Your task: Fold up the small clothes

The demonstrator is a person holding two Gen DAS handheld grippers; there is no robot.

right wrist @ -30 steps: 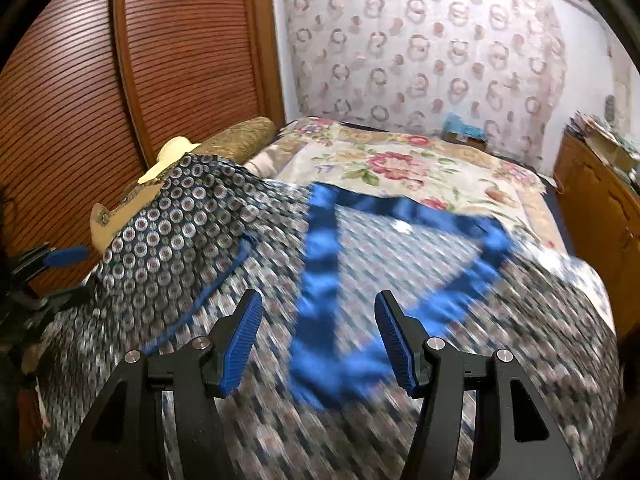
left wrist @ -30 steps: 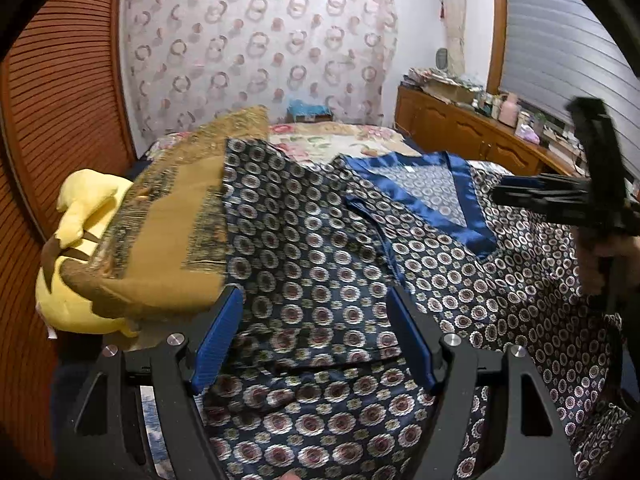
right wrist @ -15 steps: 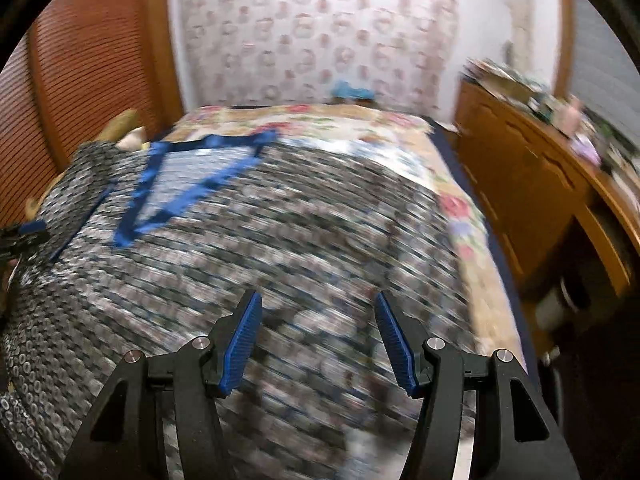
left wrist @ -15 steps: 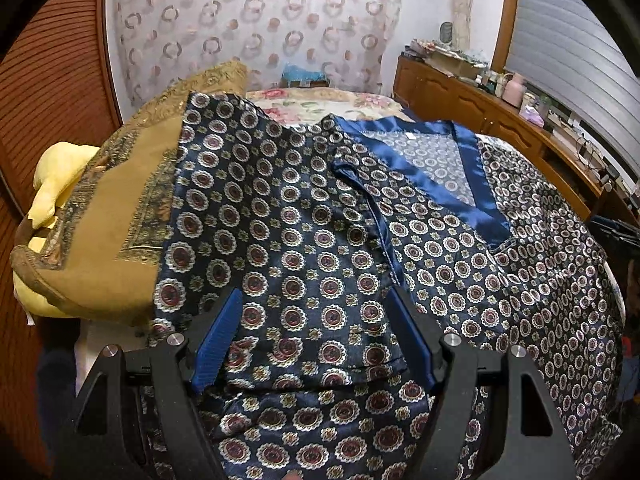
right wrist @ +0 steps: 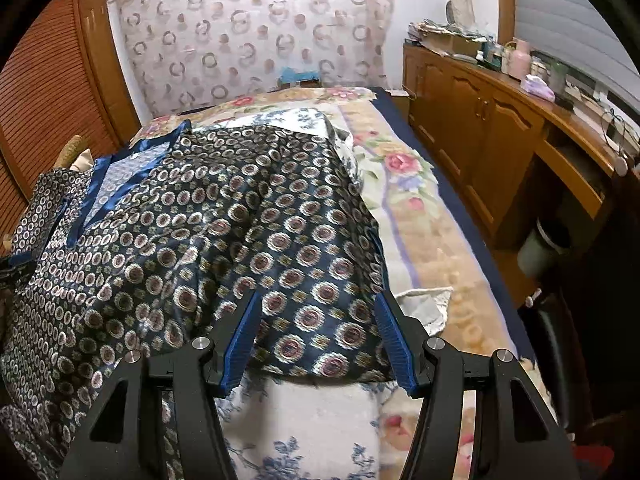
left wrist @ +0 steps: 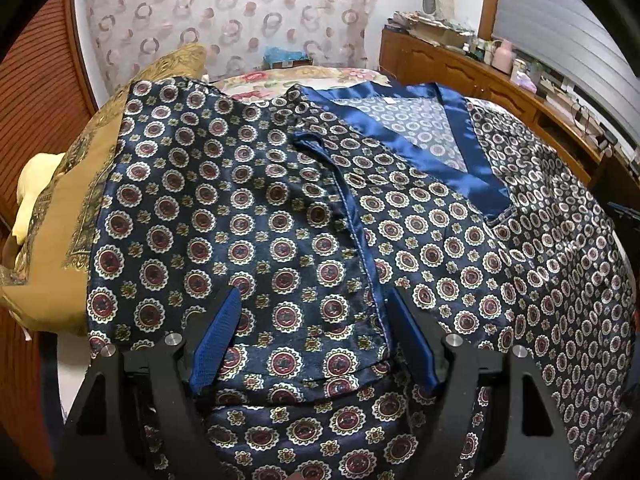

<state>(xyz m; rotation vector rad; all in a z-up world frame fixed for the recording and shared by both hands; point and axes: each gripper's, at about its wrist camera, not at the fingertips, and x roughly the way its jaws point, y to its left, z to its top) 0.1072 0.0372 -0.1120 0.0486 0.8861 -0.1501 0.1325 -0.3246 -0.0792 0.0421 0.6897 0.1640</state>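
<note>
A dark blue satin top [left wrist: 280,208] printed with round medallions lies spread on the bed, its bright blue V-neck trim [left wrist: 472,160] toward the far side. My left gripper [left wrist: 314,320] hovers open over the left sleeve, jaws wide, pads apart from the cloth. In the right wrist view the same top [right wrist: 224,216] covers the bed's left half. My right gripper [right wrist: 318,322] stands open above the right sleeve's end, nothing pinched between its blue pads.
A mustard patterned cushion [left wrist: 60,240] and a yellow plush toy [left wrist: 34,184] lie left of the top. The floral bedspread [right wrist: 424,240] shows to the right. A wooden sideboard [right wrist: 500,128] with clutter runs along the right wall; a slatted wooden door [right wrist: 44,92] stands at left.
The right gripper swung fast from over the blue neckline to the garment's right sleeve near the bed's edge. The left gripper came lower and closer to the left sleeve.
</note>
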